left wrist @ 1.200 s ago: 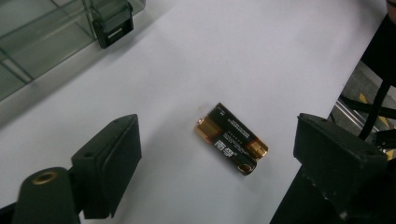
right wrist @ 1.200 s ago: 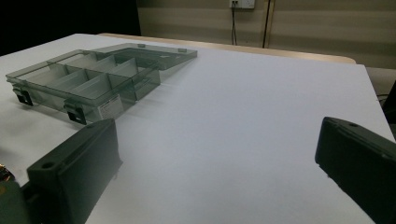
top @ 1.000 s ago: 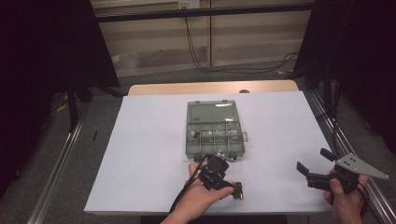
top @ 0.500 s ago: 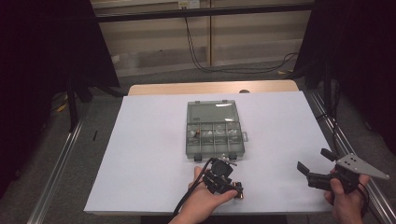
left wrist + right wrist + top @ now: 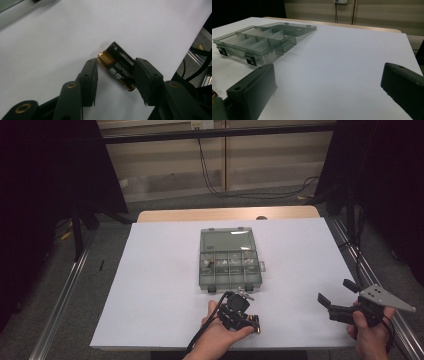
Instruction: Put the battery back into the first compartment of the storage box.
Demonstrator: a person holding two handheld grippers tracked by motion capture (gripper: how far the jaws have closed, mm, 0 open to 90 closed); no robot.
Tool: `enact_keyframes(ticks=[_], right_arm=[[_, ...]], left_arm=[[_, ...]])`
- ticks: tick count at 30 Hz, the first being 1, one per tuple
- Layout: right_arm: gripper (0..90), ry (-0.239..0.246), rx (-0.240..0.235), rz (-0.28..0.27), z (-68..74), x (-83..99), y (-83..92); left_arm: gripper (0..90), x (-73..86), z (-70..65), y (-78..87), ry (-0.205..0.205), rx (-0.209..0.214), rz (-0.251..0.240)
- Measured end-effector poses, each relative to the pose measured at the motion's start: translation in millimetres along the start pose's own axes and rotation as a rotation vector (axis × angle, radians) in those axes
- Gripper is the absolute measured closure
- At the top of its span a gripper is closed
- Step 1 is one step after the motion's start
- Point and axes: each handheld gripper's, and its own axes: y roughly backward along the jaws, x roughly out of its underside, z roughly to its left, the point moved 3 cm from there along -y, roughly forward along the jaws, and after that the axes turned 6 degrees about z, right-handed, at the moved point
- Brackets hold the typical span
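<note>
Left gripper [image 5: 115, 82] fingers just closing around the battery [image 5: 117, 65] on the table [image 5: 50, 45], no firm grip yet. Right gripper [image 5: 329, 90] idle, fingers wide, empty. Lift and drop into organizer box [image 5: 230, 262] pending.

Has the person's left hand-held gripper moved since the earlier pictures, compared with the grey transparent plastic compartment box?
Yes, a little. The left hand-held gripper has drawn slightly back from the grey transparent plastic compartment box towards the table's near edge, its jaws just closing around a black-and-copper battery.

Open compartment box [image 5: 230, 263] on white table cover [image 5: 150, 285].
</note>
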Motion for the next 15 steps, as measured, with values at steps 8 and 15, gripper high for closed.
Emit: enact_keyframes(ticks=[8, 15], right_arm=[[0.0, -0.003, 0.000, 0.002, 0.0, 0.3, 0.2], [0.0, -0.001, -0.003, 0.006, 0.4, 0.8, -0.3]], left_arm=[[57.9, 1.9, 0.6, -0.9, -0.004, -0.013, 0.004], [67.2, 4.2, 1.8, -0.2, -0.020, -0.054, -0.001]])
